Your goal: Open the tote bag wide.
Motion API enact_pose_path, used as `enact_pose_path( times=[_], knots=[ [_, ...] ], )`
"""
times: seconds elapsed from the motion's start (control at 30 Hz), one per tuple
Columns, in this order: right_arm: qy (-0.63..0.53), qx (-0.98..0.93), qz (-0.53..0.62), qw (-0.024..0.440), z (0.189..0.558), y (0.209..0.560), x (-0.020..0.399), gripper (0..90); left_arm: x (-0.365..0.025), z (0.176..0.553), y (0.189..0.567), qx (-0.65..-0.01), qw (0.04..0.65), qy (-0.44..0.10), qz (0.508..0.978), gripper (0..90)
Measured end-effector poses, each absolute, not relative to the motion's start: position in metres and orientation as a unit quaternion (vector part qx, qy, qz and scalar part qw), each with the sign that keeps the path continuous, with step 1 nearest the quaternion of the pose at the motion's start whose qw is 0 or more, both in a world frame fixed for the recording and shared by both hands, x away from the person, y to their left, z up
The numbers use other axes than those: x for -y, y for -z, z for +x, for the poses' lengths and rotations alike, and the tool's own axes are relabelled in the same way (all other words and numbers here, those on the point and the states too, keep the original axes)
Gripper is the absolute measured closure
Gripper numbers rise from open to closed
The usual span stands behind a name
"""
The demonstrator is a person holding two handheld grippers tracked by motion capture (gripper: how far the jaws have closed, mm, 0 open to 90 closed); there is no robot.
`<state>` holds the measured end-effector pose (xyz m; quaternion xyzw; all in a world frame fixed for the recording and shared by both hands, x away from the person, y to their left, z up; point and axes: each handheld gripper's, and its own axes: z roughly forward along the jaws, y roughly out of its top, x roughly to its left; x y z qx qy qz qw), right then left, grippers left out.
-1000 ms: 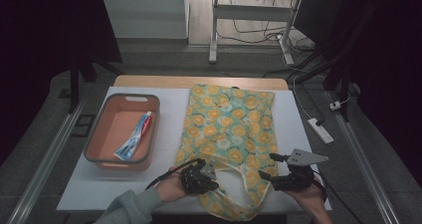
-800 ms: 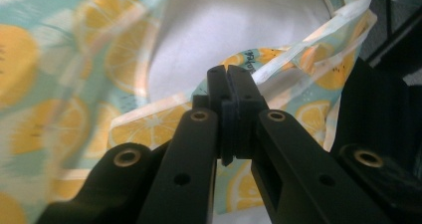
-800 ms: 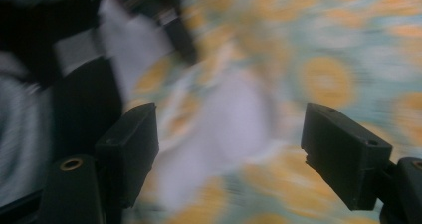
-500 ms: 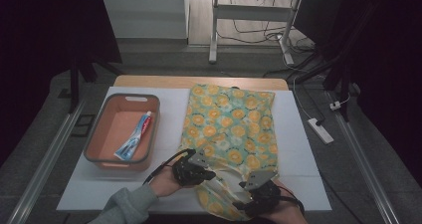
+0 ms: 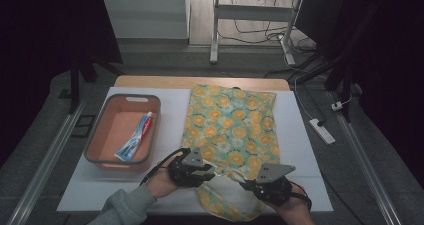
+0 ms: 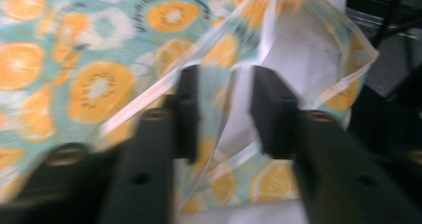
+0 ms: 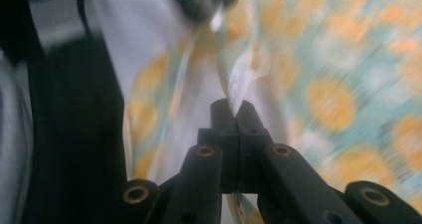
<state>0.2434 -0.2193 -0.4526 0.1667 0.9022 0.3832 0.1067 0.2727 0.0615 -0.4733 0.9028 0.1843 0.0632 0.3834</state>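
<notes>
I have the right gripper [image 7: 236,107] clamped: its fingers [image 7: 223,115] meet on a thin fold of the fruit-print bag's [image 5: 231,119] edge, having just closed, and the cloth rises straight out from between their tips. My left gripper [image 6: 224,112] has just been opening; its fingers [image 6: 186,109] stand partly apart with a strip of the bag's rim running loose between them, not pressed by either pad. The bag lies flat on the white table [image 5: 310,150], spreading away beyond both sets of fingertips, with its open mouth at the near end where the fingers work. Off to the far side of my left fingers sits the orange tray [image 5: 102,135] with a toothpaste tube [image 5: 134,136] lying in it.
</notes>
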Motion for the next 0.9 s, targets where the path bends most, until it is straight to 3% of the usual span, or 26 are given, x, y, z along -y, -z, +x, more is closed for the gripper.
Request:
enact_pose_path(
  times=[0.07,0.17,0.4,0.53,0.63,0.67,0.7,0.73,0.8,0.9],
  knots=[
    [-0.414,-0.886,0.168,0.123,0.243,0.436,0.221,88.8,-0.07,0.265,0.47,-0.196,0.377,-0.098,0.9,44.3],
    [-0.432,-0.872,0.171,0.154,0.245,0.421,0.225,88.9,-0.078,0.261,0.47,-0.214,0.348,-0.122,0.904,30.9],
    [-0.466,-0.846,0.2,0.167,0.259,0.408,0.247,88.8,-0.078,0.271,0.478,-0.252,0.323,-0.155,0.899,28.6],
    [-0.472,-0.84,0.205,0.173,0.262,0.403,0.255,88.8,-0.077,0.285,0.48,-0.283,0.319,-0.174,0.887,37.4],
    [-0.481,-0.831,0.214,0.179,0.269,0.397,0.266,88.8,-0.079,0.294,0.482,-0.299,0.314,-0.173,0.884,59.7],
    [-0.481,-0.831,0.214,0.179,0.269,0.397,0.266,88.8,-0.08,0.295,0.483,-0.302,0.313,-0.169,0.885,59.7],
    [-0.482,-0.827,0.221,0.186,0.274,0.395,0.271,88.8,-0.081,0.296,0.483,-0.303,0.311,-0.166,0.885,74.2],
    [-0.483,-0.826,0.225,0.185,0.277,0.395,0.273,88.8,-0.083,0.295,0.481,-0.298,0.317,-0.154,0.887,81.0],
    [-0.487,-0.823,0.227,0.186,0.283,0.393,0.277,88.8,-0.085,0.293,0.478,-0.294,0.321,-0.145,0.889,86.7],
    [-0.497,-0.817,0.223,0.191,0.285,0.383,0.279,88.8,-0.093,0.284,0.466,-0.282,0.347,-0.124,0.886,87.5]
  ],
)
